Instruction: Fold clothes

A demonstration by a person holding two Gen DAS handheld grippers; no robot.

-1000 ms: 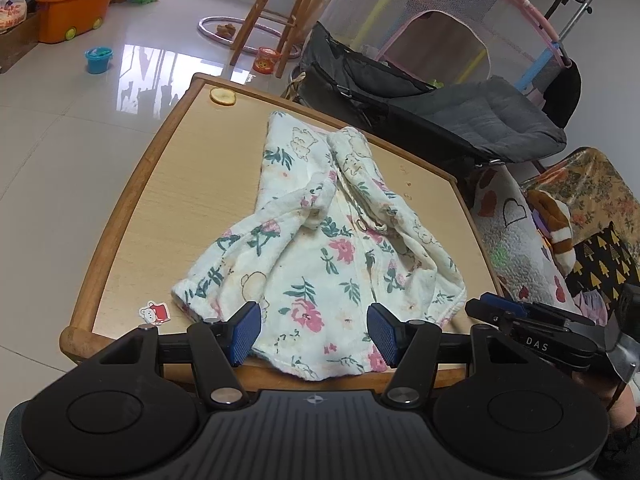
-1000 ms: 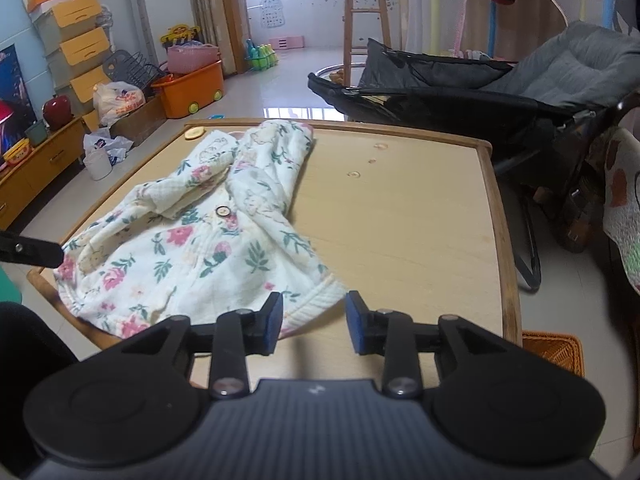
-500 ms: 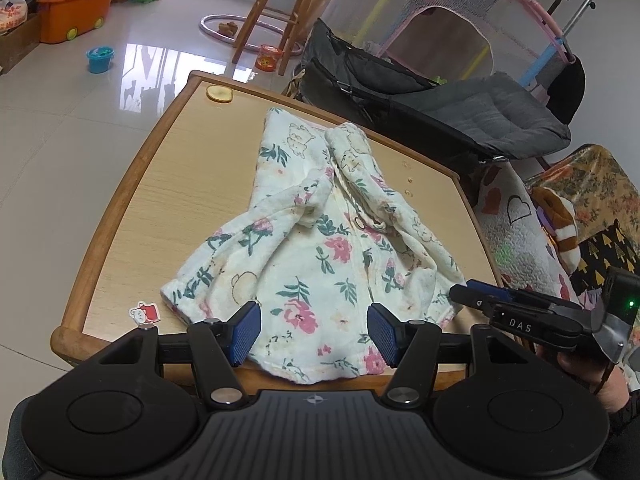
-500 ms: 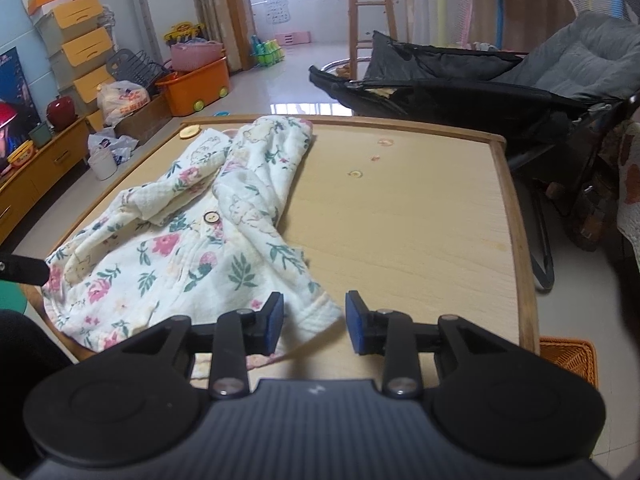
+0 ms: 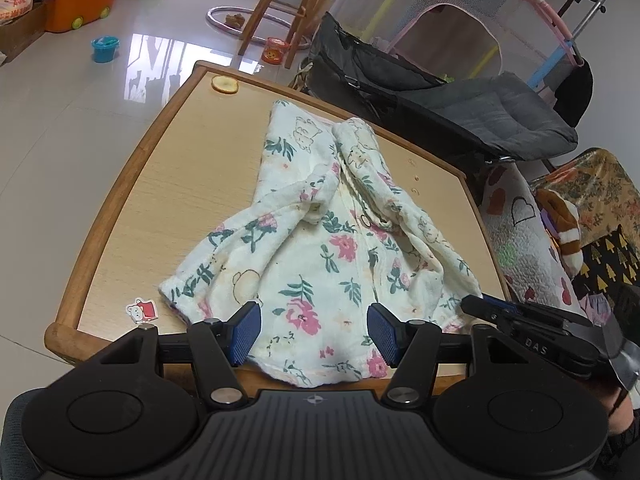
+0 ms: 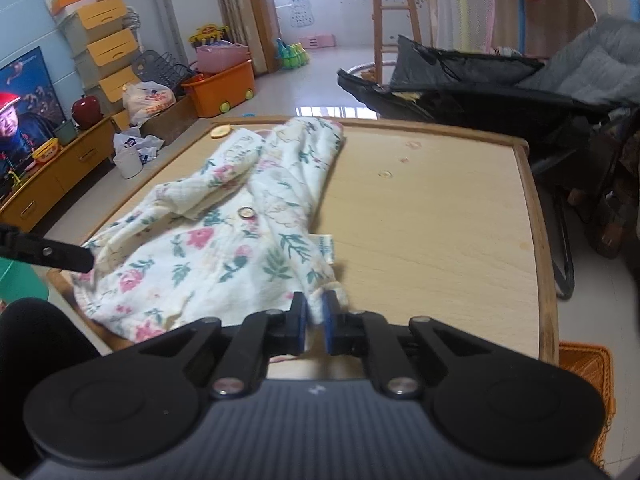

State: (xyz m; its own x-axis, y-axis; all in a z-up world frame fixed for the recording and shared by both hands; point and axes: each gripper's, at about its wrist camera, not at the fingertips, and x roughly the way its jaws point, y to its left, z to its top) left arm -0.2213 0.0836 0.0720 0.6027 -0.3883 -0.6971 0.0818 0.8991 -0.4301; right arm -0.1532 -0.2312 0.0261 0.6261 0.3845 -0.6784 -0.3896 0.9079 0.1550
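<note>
A white floral garment (image 5: 320, 248) lies crumpled lengthwise on the wooden table (image 5: 160, 184). In the left wrist view my left gripper (image 5: 315, 334) hovers open over the garment's near hem, its blue pads (image 5: 246, 332) apart and pressing nothing. My right gripper (image 6: 315, 314) is closing its jaws on the garment's (image 6: 224, 248) near right corner, and a fold of cloth is pinched between the pads. From the left wrist the right gripper's tip (image 5: 486, 309) shows at that corner. The left gripper's finger (image 6: 60, 256) enters the right wrist view at the left edge.
A round wooden disc (image 5: 225, 85) lies at the table's far corner and a small cartoon sticker (image 5: 142, 309) near the front edge. A dark folding chair (image 5: 460, 108) stands just beyond the table, a patterned blanket (image 5: 532, 240) to the right, toys and an orange bin (image 5: 80, 0) on the floor.
My right gripper's jaws have gone from apart to nearly together, pinching the garment's corner. The left gripper has stayed open over the hem.
</note>
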